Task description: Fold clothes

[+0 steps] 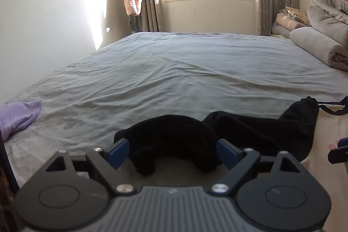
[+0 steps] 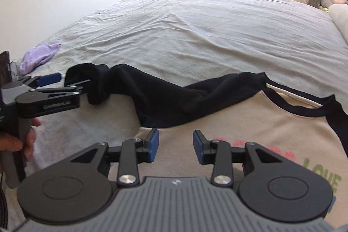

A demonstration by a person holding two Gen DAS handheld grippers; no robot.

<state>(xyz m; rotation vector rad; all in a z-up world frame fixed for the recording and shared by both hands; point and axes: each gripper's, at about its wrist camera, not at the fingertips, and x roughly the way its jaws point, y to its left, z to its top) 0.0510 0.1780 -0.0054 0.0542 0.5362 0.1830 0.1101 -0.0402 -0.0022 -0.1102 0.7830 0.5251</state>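
A cream cotton T-shirt with black sleeves (image 2: pixel 250 123) is spread on the grey bedsheet (image 2: pixel 195 25), its black sleeve (image 2: pixel 152 92) stretched leftwards. The sleeve end is seen between the wide-apart jaws of the left gripper (image 1: pixel 171 146), unpressed. The right gripper (image 2: pixel 175 145) is held half apart, empty, over the shirt body, so the left is nearer.
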